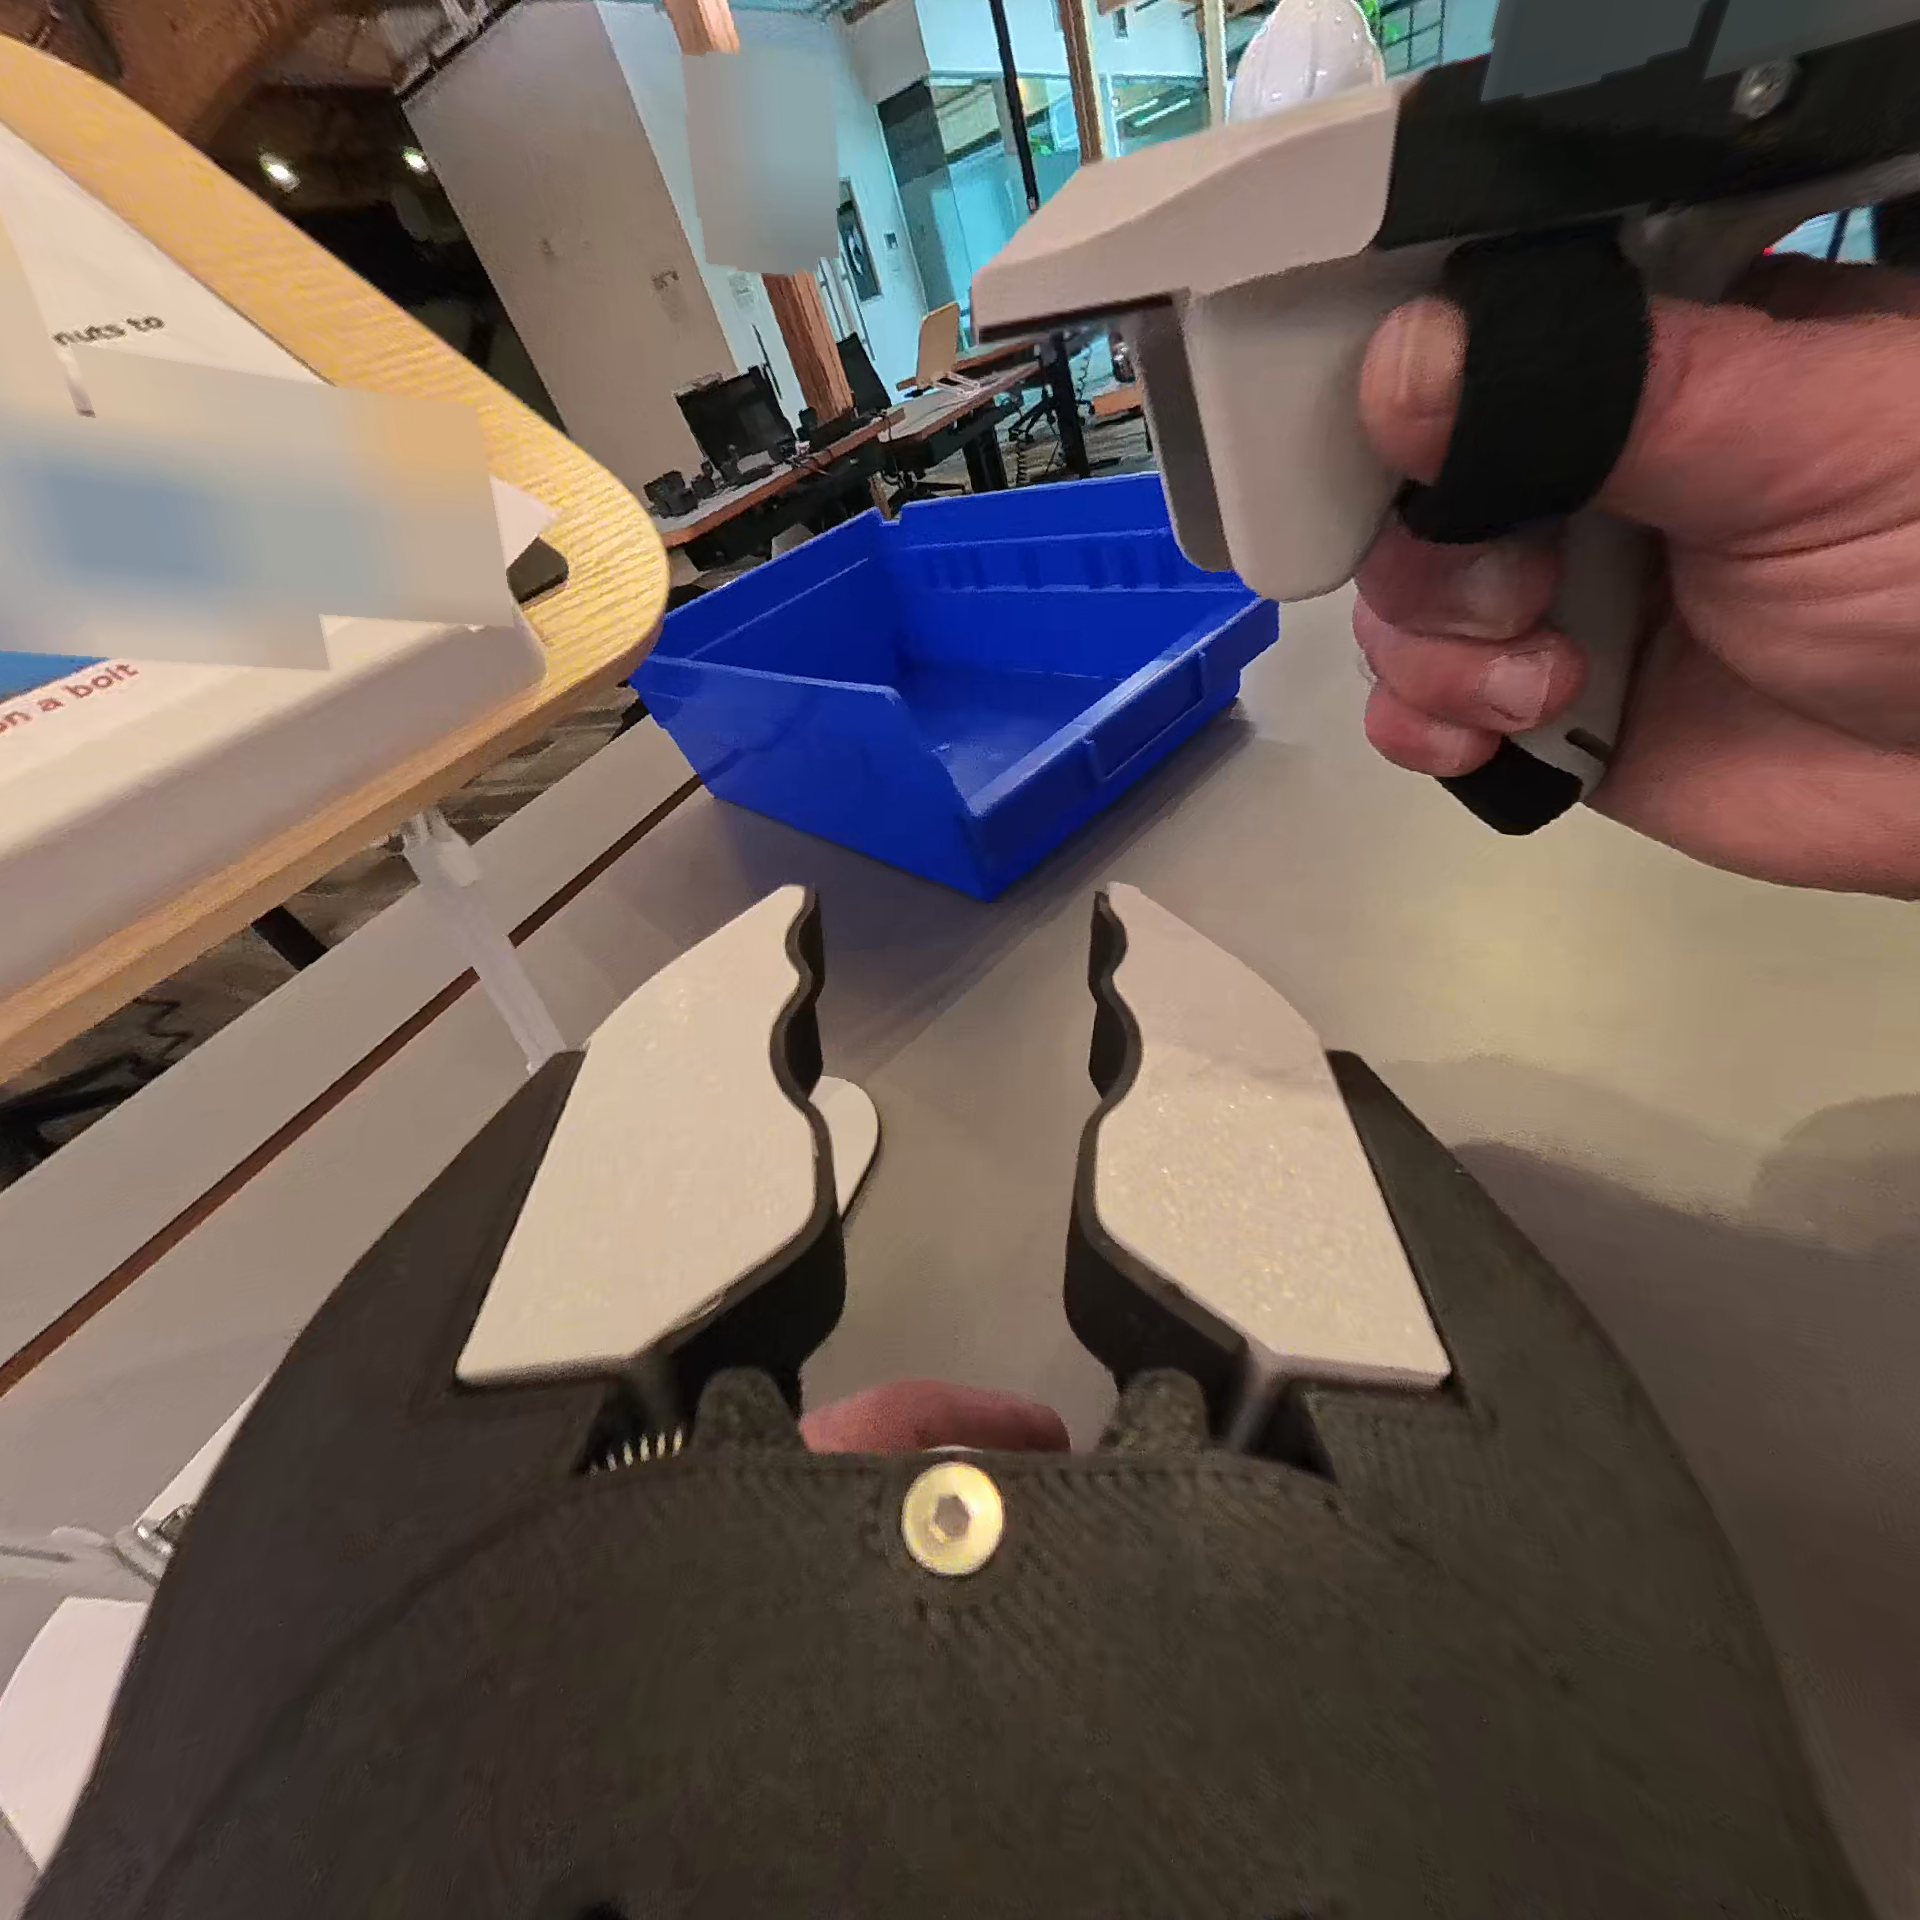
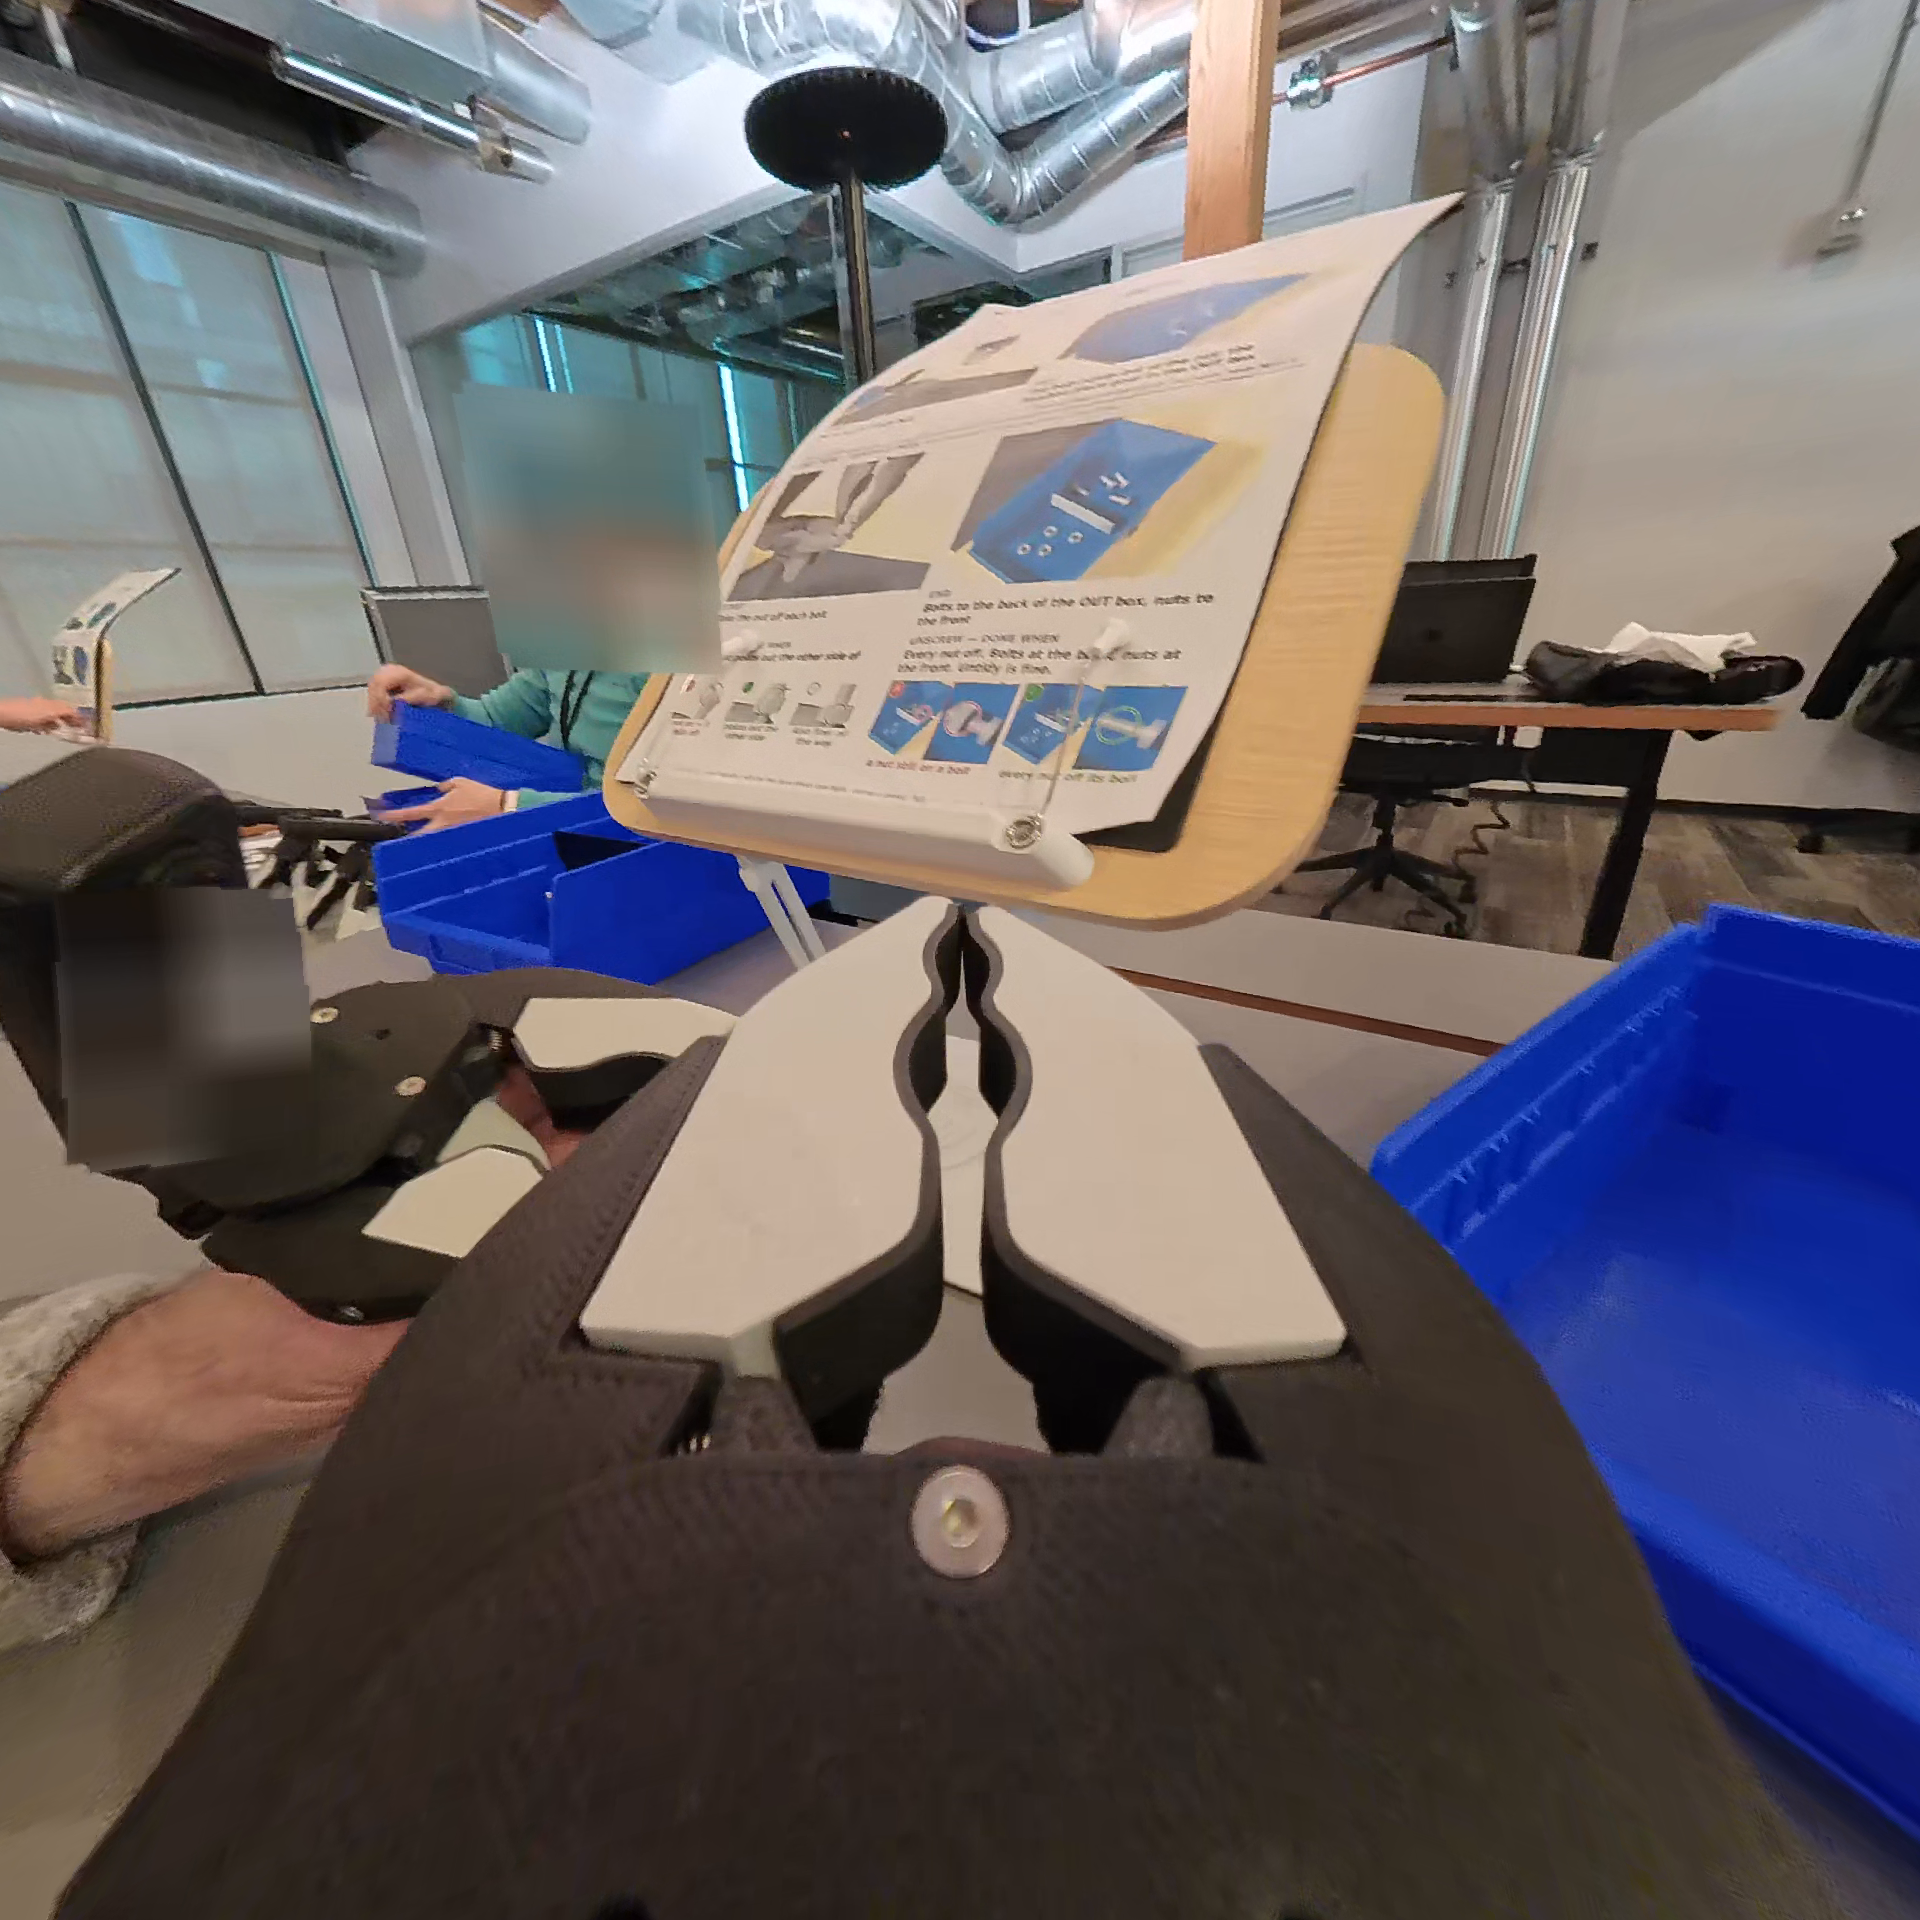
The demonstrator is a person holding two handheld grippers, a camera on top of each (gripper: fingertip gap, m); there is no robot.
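Two grippers over a grey tabletop, each in a person's hand. Left gripper spread, nothing between its fingers, only bare tabletop in the gap; pointed at a blue bin just ahead, standing on the tabletop, open top toward the camera, with a divider across its inside. Right gripper's handle high at the right of the left wrist view, gripped by a hand with a black strap round one finger. Right gripper pressed together, the wavy black pads meeting at the tips with nothing pinched; raised above the tabletop, tips just below the edge of a tilted wooden stand. Printed sheet with pictures resting on the stand, held at its lower edge by a white ledge with wire clips. Blue bin close at the right of the right gripper, left gripper low at its left. More blue bins on the tabletop beyond, behind the stand; a person in a teal sleeve handling another blue bin there. Office desks and chairs far behind.
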